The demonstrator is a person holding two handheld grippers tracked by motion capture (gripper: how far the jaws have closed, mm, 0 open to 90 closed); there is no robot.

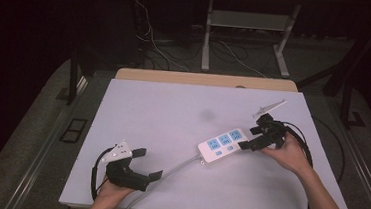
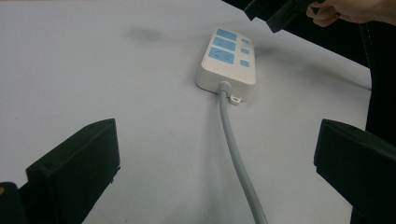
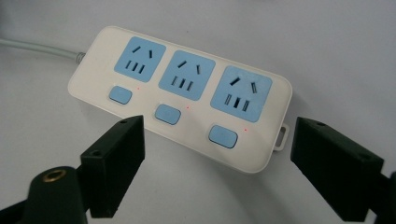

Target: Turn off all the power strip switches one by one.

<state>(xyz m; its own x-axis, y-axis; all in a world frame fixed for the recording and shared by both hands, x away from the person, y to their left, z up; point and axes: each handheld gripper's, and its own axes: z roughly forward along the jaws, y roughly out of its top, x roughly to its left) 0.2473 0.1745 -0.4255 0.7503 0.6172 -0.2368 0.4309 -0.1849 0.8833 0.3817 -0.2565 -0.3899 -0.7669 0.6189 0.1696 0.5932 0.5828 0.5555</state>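
Dark room, white table (image 1: 172,113). Power strip (image 1: 223,143) right of centre, its grey cord (image 1: 168,176) cut off at the near edge. My right gripper (image 1: 251,140) open round the strip's end, not touching; left gripper (image 1: 149,164) open, empty, by the cord.

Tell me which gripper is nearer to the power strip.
Right. The right gripper hovers at the power strip's far end, jaws open around that end without touching. The left gripper sits well back near the table's front edge, beside the grey cable.
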